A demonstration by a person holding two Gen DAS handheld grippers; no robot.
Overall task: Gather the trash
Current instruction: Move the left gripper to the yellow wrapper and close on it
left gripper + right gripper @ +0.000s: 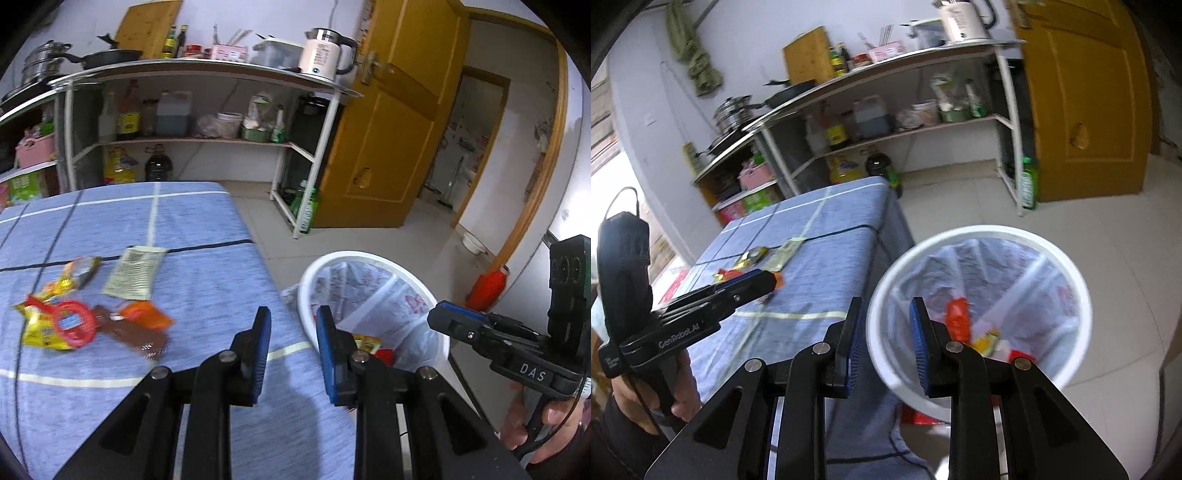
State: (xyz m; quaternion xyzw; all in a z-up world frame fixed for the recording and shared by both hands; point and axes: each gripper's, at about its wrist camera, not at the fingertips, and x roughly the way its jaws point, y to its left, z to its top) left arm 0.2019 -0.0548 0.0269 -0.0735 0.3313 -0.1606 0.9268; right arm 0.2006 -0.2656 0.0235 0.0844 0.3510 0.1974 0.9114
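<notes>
I see both claws open w/ nothing between pads: left gripper (293,354) bottom centre over table (207,236); right gripper (886,345) at bin (979,230) rim; wrappers (55,317) mid-left.

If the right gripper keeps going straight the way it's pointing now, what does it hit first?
Probably the bin's white rim or the bag liner just inside it. The right gripper, jaws open and empty, points down at the near-left edge of the bin, beside the table. Depth is hard to judge through the fisheye.
</notes>
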